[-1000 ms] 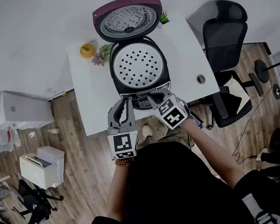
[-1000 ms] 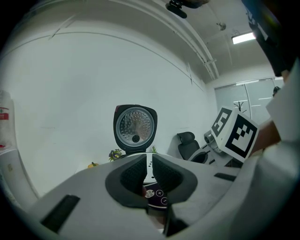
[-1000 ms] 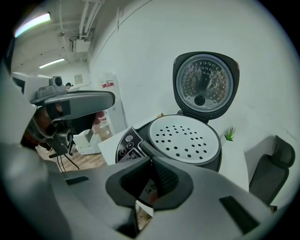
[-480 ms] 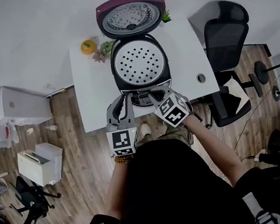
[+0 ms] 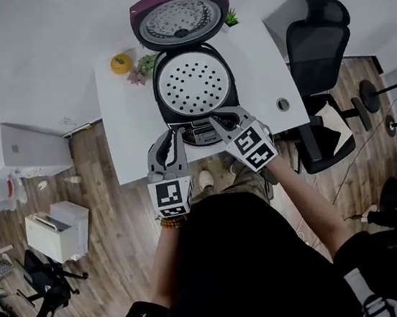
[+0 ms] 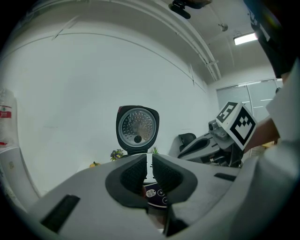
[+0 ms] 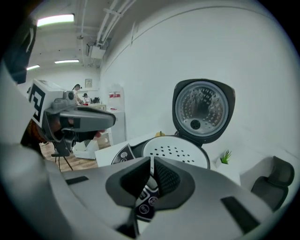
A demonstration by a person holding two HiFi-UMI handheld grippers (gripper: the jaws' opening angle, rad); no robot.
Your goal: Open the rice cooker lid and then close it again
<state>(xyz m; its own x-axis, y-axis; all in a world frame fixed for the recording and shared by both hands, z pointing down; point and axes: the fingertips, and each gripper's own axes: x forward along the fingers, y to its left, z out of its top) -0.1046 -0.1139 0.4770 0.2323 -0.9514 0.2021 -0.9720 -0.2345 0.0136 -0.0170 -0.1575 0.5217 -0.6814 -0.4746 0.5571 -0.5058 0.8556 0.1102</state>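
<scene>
The rice cooker point(image 5: 192, 86) stands on the white table with its dark red lid point(image 5: 180, 19) swung up at the back. A white perforated tray fills the pot. My left gripper point(image 5: 170, 139) hovers shut and empty at the table's front edge, left of the control panel point(image 5: 198, 131). My right gripper point(image 5: 220, 120) is shut on nothing, just above the cooker's front right rim. In the left gripper view the lid point(image 6: 137, 127) rises beyond the closed pads point(image 6: 140, 172). In the right gripper view the tray point(image 7: 176, 152) and lid point(image 7: 203, 108) lie beyond the closed pads point(image 7: 164, 177).
An orange fruit point(image 5: 121, 61) and a small plant point(image 5: 144, 65) sit left of the cooker, another plant point(image 5: 231, 18) at its back right. The table point(image 5: 129, 127) has a cable hole point(image 5: 283, 104). A black office chair point(image 5: 317, 37) stands to the right, white boxes point(image 5: 56, 234) on the floor left.
My right gripper has risen from the front panel to the cooker's front rim and tilted a little. The left gripper has stayed put. The lid remains up.
</scene>
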